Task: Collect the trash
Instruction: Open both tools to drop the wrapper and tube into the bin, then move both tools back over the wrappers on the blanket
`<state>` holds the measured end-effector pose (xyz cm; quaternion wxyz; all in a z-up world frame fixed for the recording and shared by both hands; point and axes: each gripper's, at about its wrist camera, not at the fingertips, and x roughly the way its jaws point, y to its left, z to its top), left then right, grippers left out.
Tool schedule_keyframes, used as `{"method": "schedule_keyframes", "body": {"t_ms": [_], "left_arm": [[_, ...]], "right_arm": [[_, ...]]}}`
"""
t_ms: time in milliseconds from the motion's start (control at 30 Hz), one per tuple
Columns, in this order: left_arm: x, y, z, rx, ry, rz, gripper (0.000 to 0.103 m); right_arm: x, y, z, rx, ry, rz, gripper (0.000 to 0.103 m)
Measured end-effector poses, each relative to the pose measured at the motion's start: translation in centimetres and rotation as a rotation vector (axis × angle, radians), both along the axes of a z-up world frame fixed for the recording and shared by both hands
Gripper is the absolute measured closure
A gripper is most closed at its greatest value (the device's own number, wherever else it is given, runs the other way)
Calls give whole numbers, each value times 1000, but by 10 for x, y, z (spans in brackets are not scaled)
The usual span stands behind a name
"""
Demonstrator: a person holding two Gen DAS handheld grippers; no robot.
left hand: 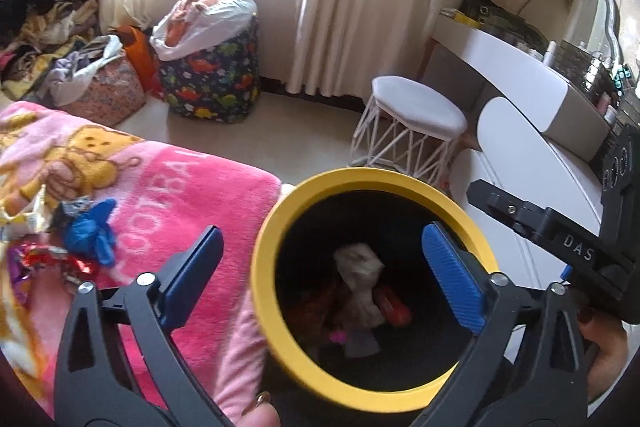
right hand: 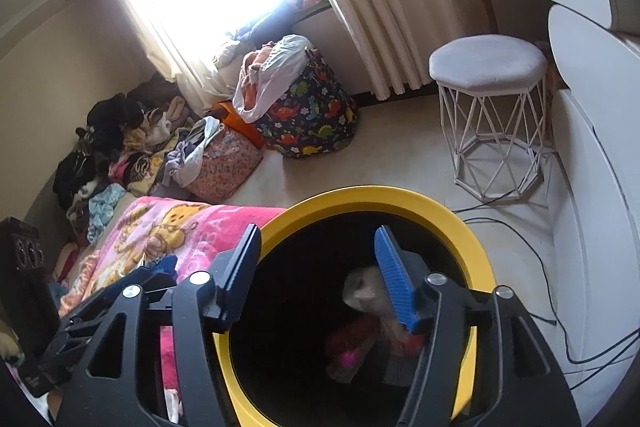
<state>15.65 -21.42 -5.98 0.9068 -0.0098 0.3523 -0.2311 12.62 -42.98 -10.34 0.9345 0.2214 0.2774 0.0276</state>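
Observation:
A black bin with a yellow rim [left hand: 276, 227] stands beside the bed; it also shows in the right wrist view [right hand: 472, 227]. Inside lie a crumpled white paper [left hand: 360, 279] and red and pink scraps [left hand: 394, 307]; the paper [right hand: 360, 289] shows in the right wrist view too. My left gripper [left hand: 324, 275] is open and empty over the bin's mouth. My right gripper [right hand: 316, 275] is open and empty above the bin. On the pink blanket [left hand: 192, 195] lie a crumpled blue piece [left hand: 92, 231], a shiny red wrapper [left hand: 52, 263] and a yellow-white wrapper [left hand: 24, 215].
A white stool [right hand: 488, 67] stands on the floor near a white dressing table [left hand: 532, 87]. Fabric bags full of clothes [right hand: 308, 111] sit under the window. Clothes are piled at the left wall [right hand: 116, 147]. Black cables [right hand: 532, 251] run across the floor.

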Motion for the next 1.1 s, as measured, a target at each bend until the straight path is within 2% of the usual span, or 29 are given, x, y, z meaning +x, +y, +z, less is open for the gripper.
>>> {"method": "schedule_keyframes", "body": {"t_ms": [267, 1100], "left_arm": [[-3, 25, 9, -12, -10, 55, 11], [-11, 102, 34, -55, -94, 218, 11]], "right_arm": [[-2, 15, 6, -34, -12, 29, 34], [7, 86, 34, -125, -72, 207, 33]]}}
